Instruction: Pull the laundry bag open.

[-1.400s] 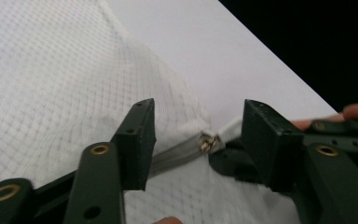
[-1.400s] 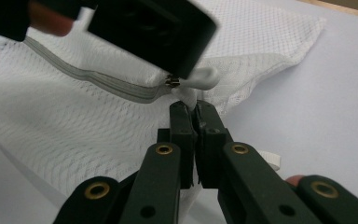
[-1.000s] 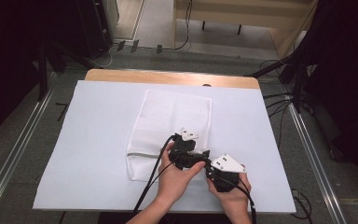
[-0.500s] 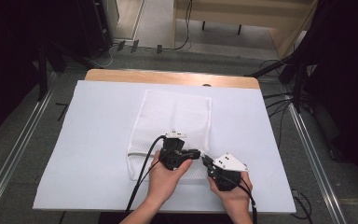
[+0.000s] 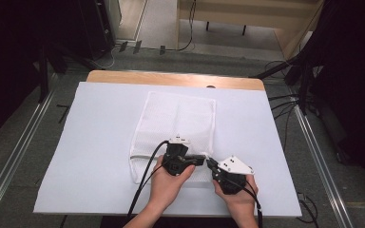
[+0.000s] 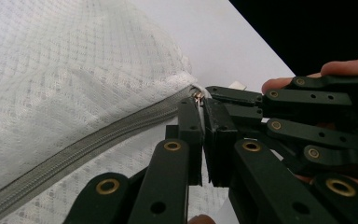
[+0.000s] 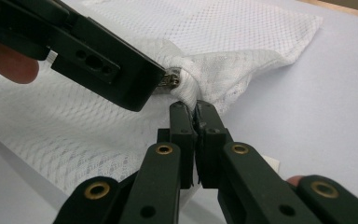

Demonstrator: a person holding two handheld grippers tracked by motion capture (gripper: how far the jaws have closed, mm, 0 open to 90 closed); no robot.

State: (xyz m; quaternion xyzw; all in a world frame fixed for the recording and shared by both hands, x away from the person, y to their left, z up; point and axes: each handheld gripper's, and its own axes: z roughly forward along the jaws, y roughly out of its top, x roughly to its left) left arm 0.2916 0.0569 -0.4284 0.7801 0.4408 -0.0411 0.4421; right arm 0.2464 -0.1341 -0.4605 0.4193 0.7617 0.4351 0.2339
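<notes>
A white mesh bag lies flat on the white table cover, with a grey zipper along its near edge. My left gripper has just been closing and is shut on the small metal zipper pull at the bag's near right corner. Just to its right, my right gripper is shut on the bunched bag corner. The two grippers' tips nearly touch. The left gripper also comes in from the left of the right gripper view.
A wooden table edge runs along the far side. Metal rails flank the table on the floor, and cables lie at the far right. Bare cover surrounds the bag on the left and right.
The left gripper's jaws have closed at the bag's near right corner, and its hand has shifted slightly toward the near edge. The right gripper has kept still.
</notes>
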